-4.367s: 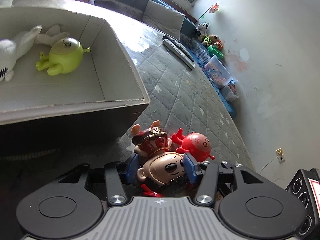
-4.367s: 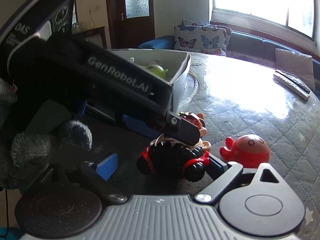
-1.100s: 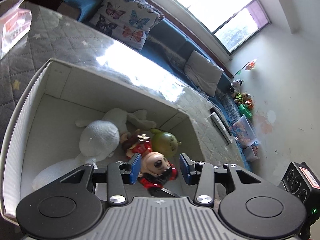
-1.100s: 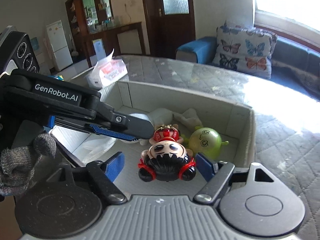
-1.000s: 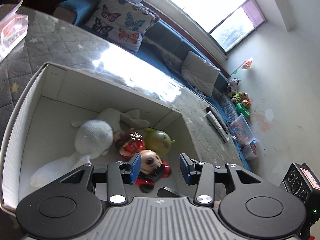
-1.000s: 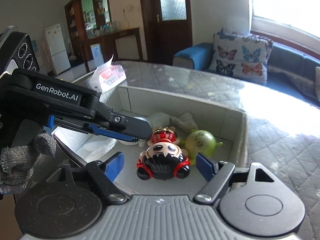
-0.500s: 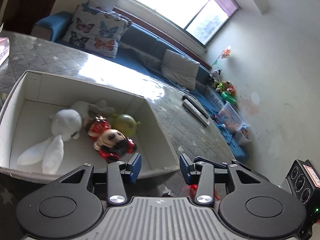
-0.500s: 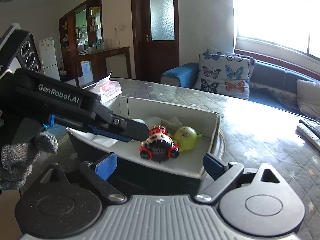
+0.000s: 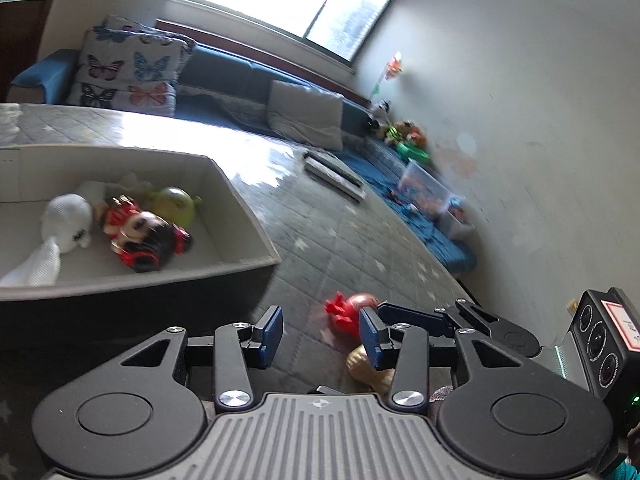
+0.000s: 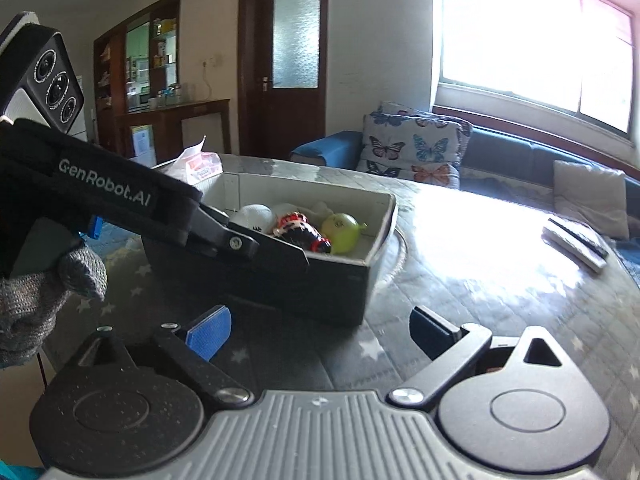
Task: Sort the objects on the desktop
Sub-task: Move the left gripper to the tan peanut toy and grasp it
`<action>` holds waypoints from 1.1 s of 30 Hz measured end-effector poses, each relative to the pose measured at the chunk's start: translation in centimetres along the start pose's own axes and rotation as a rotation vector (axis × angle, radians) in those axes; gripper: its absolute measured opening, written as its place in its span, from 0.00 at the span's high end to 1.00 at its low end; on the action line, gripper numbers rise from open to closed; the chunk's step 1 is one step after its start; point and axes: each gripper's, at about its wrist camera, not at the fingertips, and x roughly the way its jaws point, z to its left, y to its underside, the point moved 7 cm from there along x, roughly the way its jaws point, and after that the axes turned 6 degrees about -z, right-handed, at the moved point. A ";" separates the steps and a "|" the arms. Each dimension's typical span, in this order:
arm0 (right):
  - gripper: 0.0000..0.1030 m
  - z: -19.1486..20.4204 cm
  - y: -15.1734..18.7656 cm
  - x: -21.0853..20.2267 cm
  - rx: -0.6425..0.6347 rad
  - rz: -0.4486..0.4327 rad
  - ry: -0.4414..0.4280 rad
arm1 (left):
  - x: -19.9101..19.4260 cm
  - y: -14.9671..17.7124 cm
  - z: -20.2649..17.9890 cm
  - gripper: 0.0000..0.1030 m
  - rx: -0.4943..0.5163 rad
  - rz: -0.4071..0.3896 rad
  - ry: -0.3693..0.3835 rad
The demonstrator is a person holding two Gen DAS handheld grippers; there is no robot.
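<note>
Box [image 9: 244, 216], white inside and dark outside, stands on the quilted star-patterned table cover [image 9: 344, 240]; in it we count a white plush toy [image 9: 66, 222], a red-and-black figure [image 9: 154, 240] lying on its side with a smaller red figure [image 9: 118, 214] just behind it, and a green round toy [image 9: 174, 202] against the far corner, the last three touching or nearly so. Red toy with small arms [image 9: 352, 314] lies outside the box on the cover, near its corner, seen just beyond our left gripper [image 9: 319, 334], with a tan rounded object [image 9: 368, 368] partly hidden below the right-hand pad; what that object is we cannot tell. Left gripper: blue pads parted, nothing pressed between them, held over the cover short of the box. Right gripper [image 10: 322, 330]: jaws have just been opening and stand very wide, one blue pad [image 10: 210, 332] and one dark finger [image 10: 434, 332] far apart with only table cover between them, nothing held. From the right wrist view the left tool crosses the picture in front of the box, gripped by a hand in a grey knit glove [image 10: 36, 300]. Remote controls [image 10: 574, 242] lie well apart from the box on the far side of the table; a packet of tissues [image 10: 198, 166] sits behind the box; butterfly cushions [image 10: 412, 148] rest on the blue sofa [image 9: 248, 74] beyond
</note>
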 end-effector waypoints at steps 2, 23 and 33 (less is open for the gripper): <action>0.05 -0.3 0.7 -0.7 0.009 0.003 0.020 | 0.5 0.6 -0.5 0.57 0.008 0.018 0.010; 0.06 -6.0 6.8 -2.1 0.181 0.080 0.134 | 6.2 4.9 -4.1 0.57 0.009 0.179 0.127; 0.17 -6.8 7.6 -1.7 0.224 0.101 0.125 | 8.1 5.5 -3.8 0.57 -0.065 0.221 0.111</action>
